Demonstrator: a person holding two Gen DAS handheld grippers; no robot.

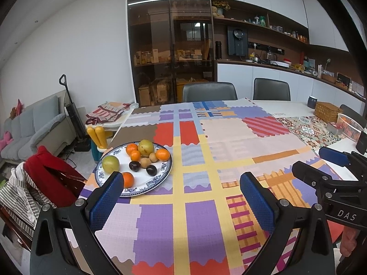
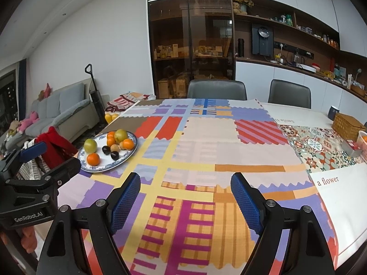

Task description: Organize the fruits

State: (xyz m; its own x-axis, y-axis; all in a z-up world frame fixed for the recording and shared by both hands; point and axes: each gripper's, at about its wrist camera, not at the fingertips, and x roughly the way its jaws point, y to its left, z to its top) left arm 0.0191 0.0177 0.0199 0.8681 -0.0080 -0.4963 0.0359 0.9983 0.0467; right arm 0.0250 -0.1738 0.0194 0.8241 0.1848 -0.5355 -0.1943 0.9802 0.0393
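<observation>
Both grippers, left gripper (image 1: 181, 197) and right gripper (image 2: 185, 197), spread wide and empty above tablecloth (image 1: 229, 142), fruits (image 1: 137, 158) crowded on plate (image 1: 137, 189) left: likely to roll if nudged.

Two hand-held grippers side by side, both level and pointing forward. The left gripper (image 1: 181, 197) and the right gripper (image 2: 185, 197) have jaws spread wide, holding nothing.
</observation>
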